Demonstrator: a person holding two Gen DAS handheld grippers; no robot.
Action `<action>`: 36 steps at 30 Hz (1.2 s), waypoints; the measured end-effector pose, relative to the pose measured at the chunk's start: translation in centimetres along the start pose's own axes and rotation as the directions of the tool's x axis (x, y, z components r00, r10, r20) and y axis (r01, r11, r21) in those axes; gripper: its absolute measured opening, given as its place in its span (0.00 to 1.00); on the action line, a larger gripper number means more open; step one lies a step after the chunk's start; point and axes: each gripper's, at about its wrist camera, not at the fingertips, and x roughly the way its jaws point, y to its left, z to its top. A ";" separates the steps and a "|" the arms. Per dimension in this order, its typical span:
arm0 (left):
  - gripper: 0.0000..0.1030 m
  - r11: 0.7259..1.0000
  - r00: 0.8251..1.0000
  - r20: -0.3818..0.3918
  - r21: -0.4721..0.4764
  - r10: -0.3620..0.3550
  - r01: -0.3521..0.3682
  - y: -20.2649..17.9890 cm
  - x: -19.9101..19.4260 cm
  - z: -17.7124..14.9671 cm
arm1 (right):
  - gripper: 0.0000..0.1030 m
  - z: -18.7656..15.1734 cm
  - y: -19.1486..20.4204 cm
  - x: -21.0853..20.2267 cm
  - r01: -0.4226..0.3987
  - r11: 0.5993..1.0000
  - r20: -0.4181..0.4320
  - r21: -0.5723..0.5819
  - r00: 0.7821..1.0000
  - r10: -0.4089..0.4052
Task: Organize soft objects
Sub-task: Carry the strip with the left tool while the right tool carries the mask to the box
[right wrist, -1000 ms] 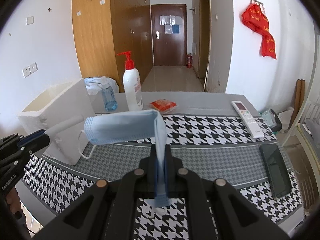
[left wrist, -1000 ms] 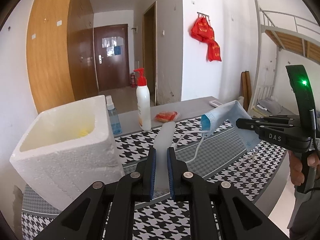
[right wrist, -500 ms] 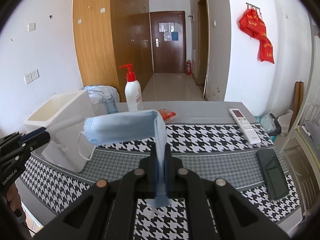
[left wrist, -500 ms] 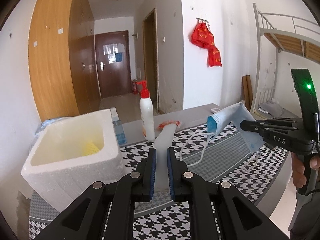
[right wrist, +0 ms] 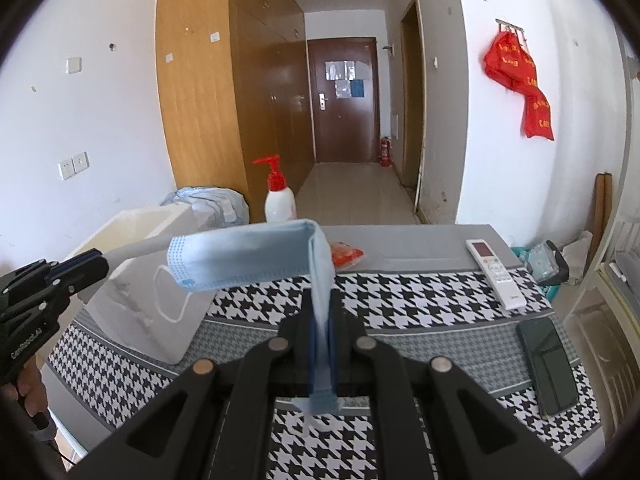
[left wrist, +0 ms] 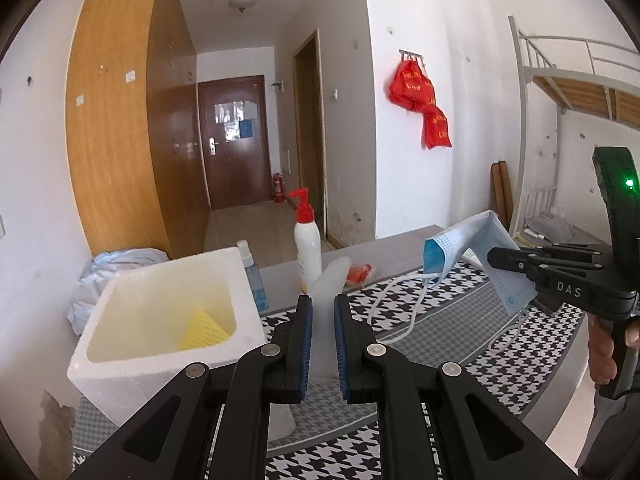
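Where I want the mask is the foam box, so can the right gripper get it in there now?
Probably yes: the foam box is open-topped, the face mask hangs free in the right gripper, though the left gripper is nearby.

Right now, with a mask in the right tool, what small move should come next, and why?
Probably carry the right tool leftward toward the foam box: the blue mask hangs clamped above the table, and the box stands open with a yellow item already inside.
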 end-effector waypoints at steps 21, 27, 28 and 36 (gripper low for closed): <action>0.12 0.996 0.996 0.042 -0.038 0.079 -0.078 2.5 -0.6 1.3 | 0.07 2.0 1.7 0.7 -0.078 0.997 0.055 -0.007 0.995 0.078; 0.10 0.992 0.993 0.043 -0.062 0.112 -0.110 3.7 -0.9 1.4 | 0.07 2.4 2.8 1.2 -0.104 0.994 0.053 -0.031 0.993 0.106; 0.09 0.991 0.992 0.042 -0.066 0.118 -0.115 4.0 -0.9 1.4 | 0.07 2.4 3.0 1.3 -0.108 0.994 0.053 -0.035 0.993 0.110; 0.09 0.983 0.986 0.039 -0.096 0.160 -0.156 6.1 -0.8 1.6 | 0.07 2.7 4.0 2.1 -0.129 0.990 0.048 -0.054 0.990 0.132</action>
